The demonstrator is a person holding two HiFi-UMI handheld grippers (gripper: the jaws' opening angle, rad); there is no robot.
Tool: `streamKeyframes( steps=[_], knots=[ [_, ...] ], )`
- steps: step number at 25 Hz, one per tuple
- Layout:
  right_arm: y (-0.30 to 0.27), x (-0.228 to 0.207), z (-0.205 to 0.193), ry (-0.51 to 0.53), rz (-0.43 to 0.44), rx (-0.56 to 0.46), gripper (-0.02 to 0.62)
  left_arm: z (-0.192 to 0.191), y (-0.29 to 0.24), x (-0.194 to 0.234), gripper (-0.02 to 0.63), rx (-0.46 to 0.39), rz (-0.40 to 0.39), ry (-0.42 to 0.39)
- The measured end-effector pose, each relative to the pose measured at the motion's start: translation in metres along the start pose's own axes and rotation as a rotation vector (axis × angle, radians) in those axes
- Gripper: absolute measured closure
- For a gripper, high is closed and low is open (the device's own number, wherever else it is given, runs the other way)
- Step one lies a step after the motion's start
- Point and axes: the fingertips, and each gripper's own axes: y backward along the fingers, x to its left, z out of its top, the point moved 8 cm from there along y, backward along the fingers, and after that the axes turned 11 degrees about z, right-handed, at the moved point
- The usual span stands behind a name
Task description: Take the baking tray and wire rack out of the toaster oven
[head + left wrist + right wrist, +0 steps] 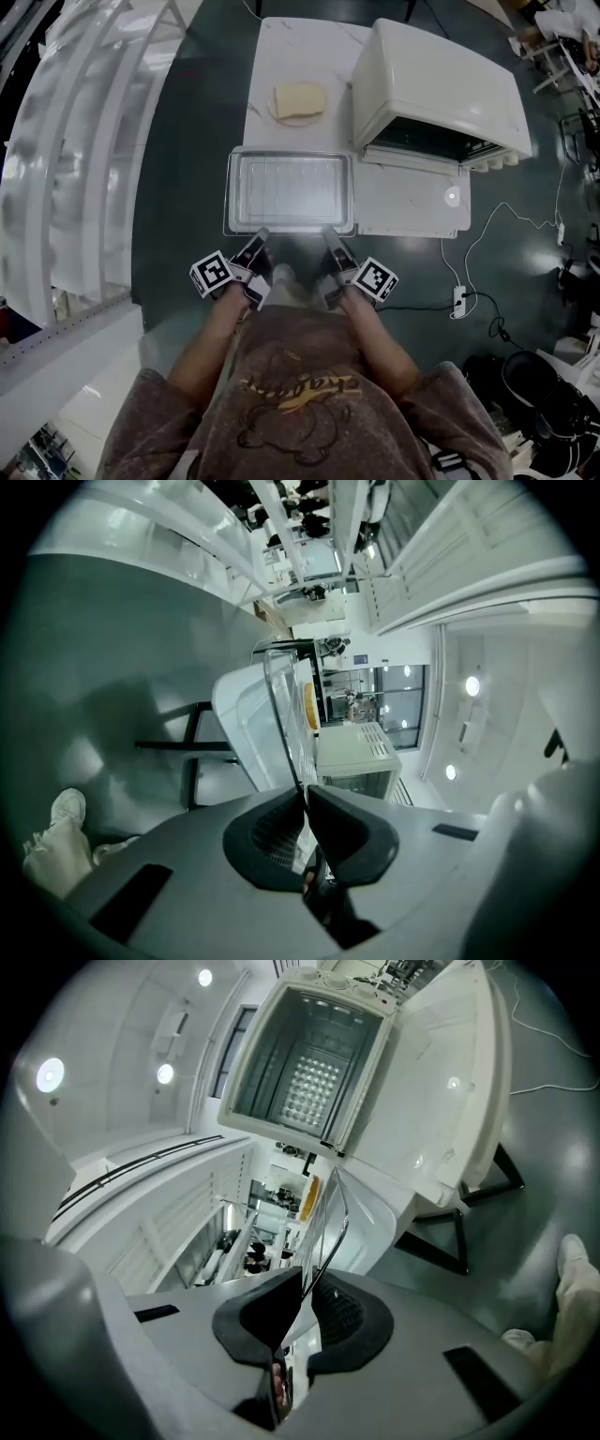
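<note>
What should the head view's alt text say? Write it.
A person's left gripper and right gripper clamp the near rim of a baking tray over a white table. To its right stands an open toaster oven; beyond it lies a bread slice.

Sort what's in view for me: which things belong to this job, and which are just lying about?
Job: tray, gripped at its near edge by left gripper and right gripper; rack wire at its rim; oven, door open.
Lying about: bread on a plate; cable and power strip.
</note>
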Motion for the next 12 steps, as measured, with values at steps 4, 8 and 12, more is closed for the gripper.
streamKeyframes(
  steps=[4,8,12],
  knots=[
    [0.004,-0.008,-0.007,-0.013,-0.021,0.011,0.571,-0.002,0.0,0.01,0.597,0.015,0.025,-0.004],
    [0.007,-0.016,-0.011,-0.046,-0.064,0.044,0.569,-0.002,-0.001,0.018,0.596,0.034,0.043,-0.011],
    [0.005,-0.021,-0.007,-0.061,-0.044,0.093,0.569,-0.002,-0.004,0.02,0.597,0.056,0.046,0.002]
  ],
)
